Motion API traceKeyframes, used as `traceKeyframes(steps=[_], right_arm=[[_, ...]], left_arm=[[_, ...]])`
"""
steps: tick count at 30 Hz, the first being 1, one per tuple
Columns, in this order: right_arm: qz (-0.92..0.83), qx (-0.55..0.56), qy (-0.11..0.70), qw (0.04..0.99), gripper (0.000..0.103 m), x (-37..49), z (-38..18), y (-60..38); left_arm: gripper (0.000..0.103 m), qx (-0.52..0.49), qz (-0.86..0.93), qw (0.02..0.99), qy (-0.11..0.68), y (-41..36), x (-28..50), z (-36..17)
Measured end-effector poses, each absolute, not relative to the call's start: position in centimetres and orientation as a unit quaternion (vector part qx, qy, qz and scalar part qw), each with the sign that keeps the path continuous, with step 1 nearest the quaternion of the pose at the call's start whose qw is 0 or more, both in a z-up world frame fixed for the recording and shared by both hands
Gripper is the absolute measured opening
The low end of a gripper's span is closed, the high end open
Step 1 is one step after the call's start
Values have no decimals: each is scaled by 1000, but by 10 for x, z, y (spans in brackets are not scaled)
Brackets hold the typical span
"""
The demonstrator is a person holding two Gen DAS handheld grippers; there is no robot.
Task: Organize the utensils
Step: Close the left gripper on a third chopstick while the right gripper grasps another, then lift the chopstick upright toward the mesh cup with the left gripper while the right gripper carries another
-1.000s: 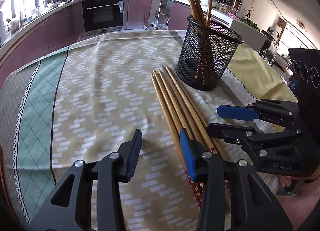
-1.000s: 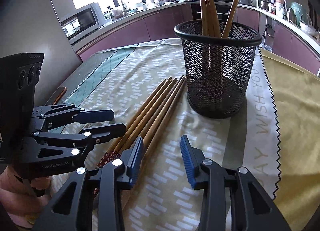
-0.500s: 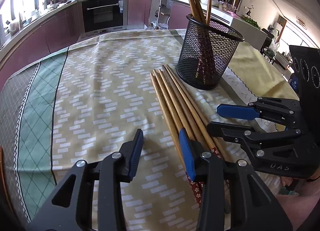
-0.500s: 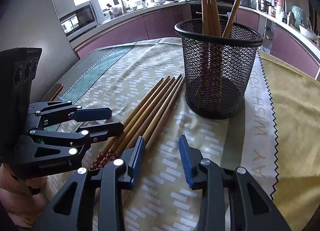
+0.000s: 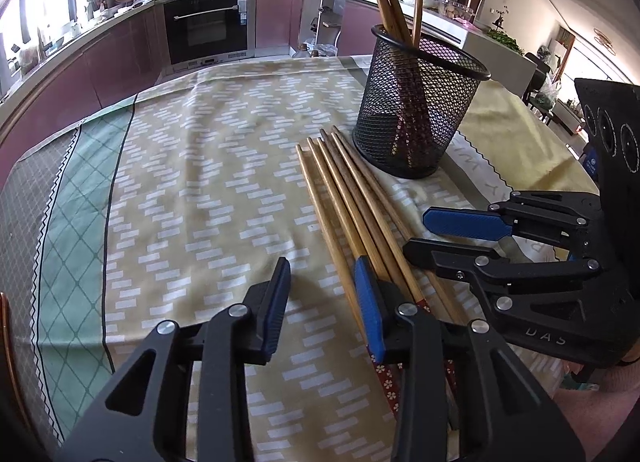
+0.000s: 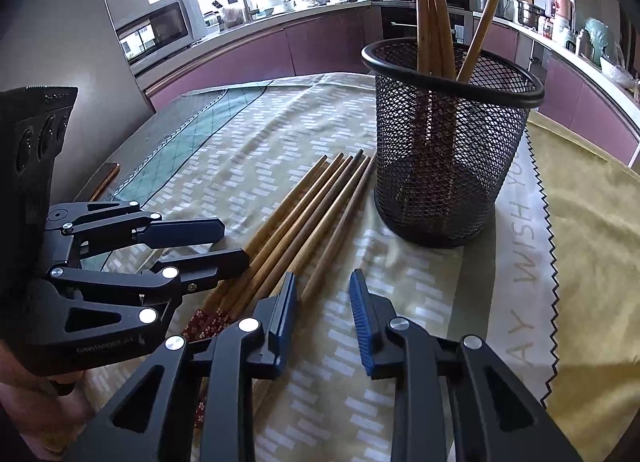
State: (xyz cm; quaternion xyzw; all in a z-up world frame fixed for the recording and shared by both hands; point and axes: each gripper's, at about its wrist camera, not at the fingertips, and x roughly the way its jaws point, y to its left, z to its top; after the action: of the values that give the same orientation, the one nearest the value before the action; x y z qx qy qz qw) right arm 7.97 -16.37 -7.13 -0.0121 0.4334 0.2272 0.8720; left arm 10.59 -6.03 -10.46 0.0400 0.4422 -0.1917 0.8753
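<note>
Chopsticks (image 5: pixel 352 210) lie bundled on the bench's patterned cloth (image 5: pixel 192 190), centre of the left wrist frame. The left hand-held gripper (image 5: pixel 322 302) has just been closing, its jaws parted with nothing between them, its right finger over the bundle. The right hand-held gripper (image 6: pixel 322 310), likewise narrowing and released, hovers beside the bundle's lower end. Upper right, a black mesh holder (image 6: pixel 448 150) stands with more chopsticks upright inside.
</note>
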Motion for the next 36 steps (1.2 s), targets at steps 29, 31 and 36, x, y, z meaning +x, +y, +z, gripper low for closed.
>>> traceKeyframes(steps=[29,31,36], right_arm=[[235,83,441,862,8,93,-72,-191],[238,91,440,861,6,92,-71,-194],[245,94,434,862,6,86,-67,-195]], left_arm=[[8,1,-174,874,454,-60,122,-105],[8,-6,-174,874,455,-58,121,-104],[8,-11,-174,876,449,-55,116,-100]])
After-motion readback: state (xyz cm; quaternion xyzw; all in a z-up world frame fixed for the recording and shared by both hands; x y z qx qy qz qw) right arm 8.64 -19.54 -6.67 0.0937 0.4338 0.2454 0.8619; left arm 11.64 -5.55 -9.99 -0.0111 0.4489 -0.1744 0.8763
